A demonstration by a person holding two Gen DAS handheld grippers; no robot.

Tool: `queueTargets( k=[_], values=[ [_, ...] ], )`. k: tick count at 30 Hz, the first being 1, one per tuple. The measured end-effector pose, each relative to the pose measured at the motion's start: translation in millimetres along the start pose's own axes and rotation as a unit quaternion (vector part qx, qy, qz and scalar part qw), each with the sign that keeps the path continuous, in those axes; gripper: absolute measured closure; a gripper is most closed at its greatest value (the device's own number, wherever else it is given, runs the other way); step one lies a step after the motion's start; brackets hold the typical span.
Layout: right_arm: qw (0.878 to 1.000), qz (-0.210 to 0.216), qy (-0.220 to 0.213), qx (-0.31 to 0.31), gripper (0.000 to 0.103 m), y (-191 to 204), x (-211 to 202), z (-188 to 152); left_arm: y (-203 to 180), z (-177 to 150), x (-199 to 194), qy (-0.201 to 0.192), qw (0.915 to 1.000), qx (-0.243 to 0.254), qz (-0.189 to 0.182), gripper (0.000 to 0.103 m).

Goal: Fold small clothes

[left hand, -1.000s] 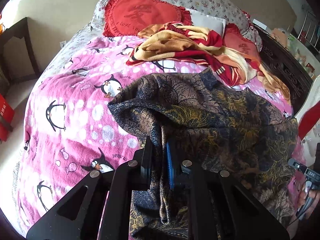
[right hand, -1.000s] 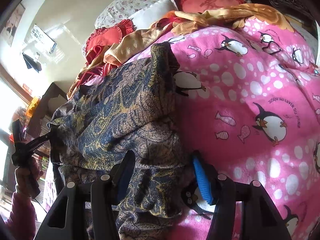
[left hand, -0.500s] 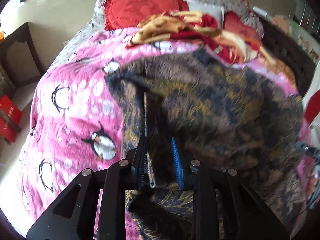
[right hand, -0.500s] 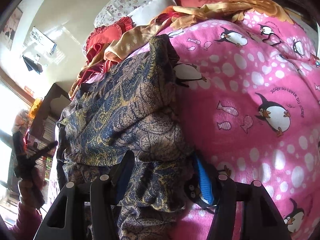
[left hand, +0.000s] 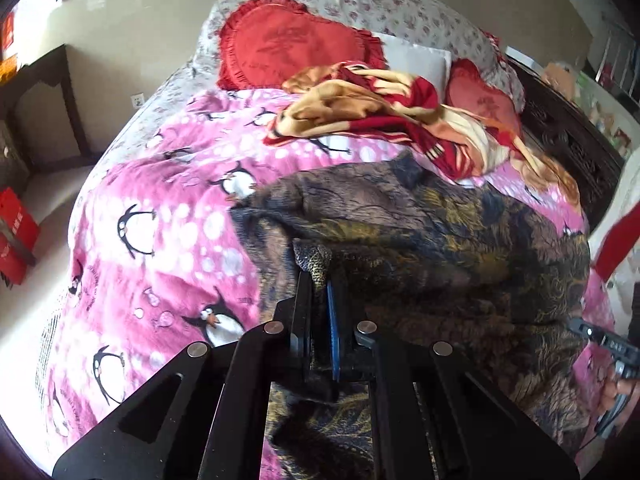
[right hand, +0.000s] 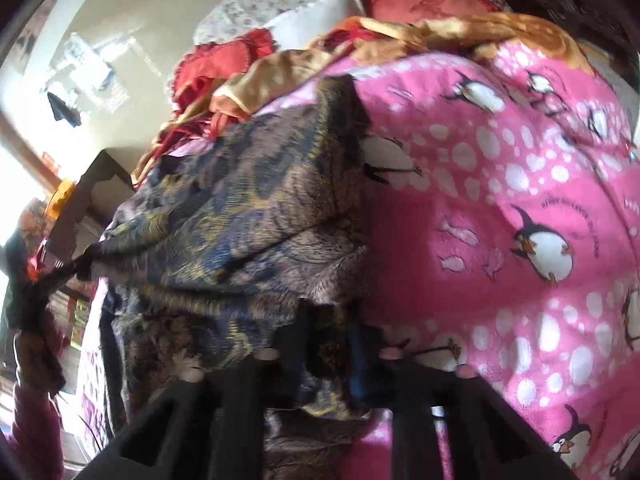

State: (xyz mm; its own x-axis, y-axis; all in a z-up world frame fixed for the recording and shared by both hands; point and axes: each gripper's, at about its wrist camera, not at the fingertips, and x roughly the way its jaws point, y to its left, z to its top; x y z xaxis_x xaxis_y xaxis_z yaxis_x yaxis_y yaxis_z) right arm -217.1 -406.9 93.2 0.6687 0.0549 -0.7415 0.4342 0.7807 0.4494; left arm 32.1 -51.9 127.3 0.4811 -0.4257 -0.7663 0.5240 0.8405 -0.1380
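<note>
- A bed fills both views, covered by a pink penguin blanket (left hand: 160, 240) that serves as the working surface; a pale wall rises behind it.
- Left of the blanket, in the left wrist view, a red box (left hand: 14, 248) sits on the floor and a dark wooden table (left hand: 48, 92) stands against the wall.
- At the far end of the blanket lies a red ruffled cushion (left hand: 288, 52), with a white pillow (left hand: 416, 60) just to its right.
- A crumpled red and tan cloth (left hand: 380, 116) rests on the blanket in front of the cushion.
- The dark patterned garment (left hand: 440, 248) is spread over the right half of the blanket, nearer than the red and tan cloth.
- The left gripper (left hand: 320, 300) is clamped on a bunched fold at the garment's near left edge, with cloth pinched between the jaws.
- In the right wrist view the garment (right hand: 248, 208) lies on the left part of the blanket (right hand: 500, 200).
- The right gripper (right hand: 328, 344) grasps the garment's near edge, its jaws partly closed around a thick wad of fabric.
</note>
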Motion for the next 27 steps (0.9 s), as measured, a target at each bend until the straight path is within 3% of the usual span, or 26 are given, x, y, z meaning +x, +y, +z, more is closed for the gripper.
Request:
queueTargets(
  k=[3, 5, 8, 9, 11, 13, 15, 16, 17, 18, 19, 21, 24, 27],
  values=[
    [0.999, -0.029, 0.008, -0.03, 0.096, 7.7, -1.5, -5.7, 2.8, -19.2, 17.4, 0.032, 0.9986, 0.012, 0.041, 0.097],
    [0.998, -0.041, 0.036, -0.027, 0.096, 0.7, 8.6, -12.9, 5.0, -33.2, 29.2, 0.055, 0.9975, 0.009, 0.044, 0.097],
    [1.0, -0.014, 0.022, -0.005, 0.093, -9.1, -0.8, -10.4, 1.4, -40.5, 26.6, 0.05, 0.9975, 0.021, 0.046, 0.097],
    [1.0, -0.002, 0.001, 0.005, 0.087, -10.6, -10.7, -4.6, 0.1, -39.1, 23.4, 0.046, 0.9977, 0.022, 0.044, 0.097],
    [0.999, 0.006, -0.044, 0.011, 0.038, -9.2, -27.7, 10.9, -0.3, -33.8, 20.2, 0.04, 0.9984, 0.016, 0.038, 0.097],
    [0.996, 0.002, -0.088, 0.012, 0.033, -5.4, -34.8, 29.2, -1.3, -29.9, 21.4, 0.037, 0.9987, 0.01, 0.034, 0.097],
    [0.996, 0.007, -0.085, 0.016, 0.034, -3.2, -22.7, 52.2, -2.4, -28.6, 25.5, 0.038, 0.9985, 0.006, 0.038, 0.096],
    [0.997, 0.011, -0.072, 0.019, 0.041, -2.2, -13.6, 60.1, -4.0, -28.2, 28.6, 0.041, 0.9984, 0.004, 0.038, 0.096],
    [0.999, 0.006, -0.048, 0.011, 0.08, 0.7, 1.8, 69.7, -5.7, -29.2, 32.3, 0.043, 0.9983, 0.005, 0.039, 0.096],
    [1.0, -0.011, -0.026, -0.004, 0.094, 5.0, 13.4, 75.8, -6.9, -29.6, 35.7, 0.045, 0.998, 0.007, 0.043, 0.096],
    [0.998, -0.056, -0.022, -0.03, 0.094, 10.5, 27.4, 84.2, -7.1, -30.8, 39.1, 0.048, 0.9978, 0.007, 0.046, 0.095],
    [0.995, -0.086, -0.037, -0.042, 0.094, 12.9, 43.5, 95.0, -5.5, -32.2, 44.8, 0.052, 0.9976, -0.006, 0.044, 0.09],
    [0.994, -0.093, -0.046, -0.03, 0.094, 8.6, 47.6, 105.3, -3.9, -31.5, 42.1, 0.049, 0.9977, -0.024, 0.041, 0.086],
    [0.997, -0.051, -0.055, -0.008, 0.092, 1.1, 23.3, 99.3, -7.7, -32.0, 30.4, 0.041, 0.9983, -0.016, 0.04, 0.076]
  ],
)
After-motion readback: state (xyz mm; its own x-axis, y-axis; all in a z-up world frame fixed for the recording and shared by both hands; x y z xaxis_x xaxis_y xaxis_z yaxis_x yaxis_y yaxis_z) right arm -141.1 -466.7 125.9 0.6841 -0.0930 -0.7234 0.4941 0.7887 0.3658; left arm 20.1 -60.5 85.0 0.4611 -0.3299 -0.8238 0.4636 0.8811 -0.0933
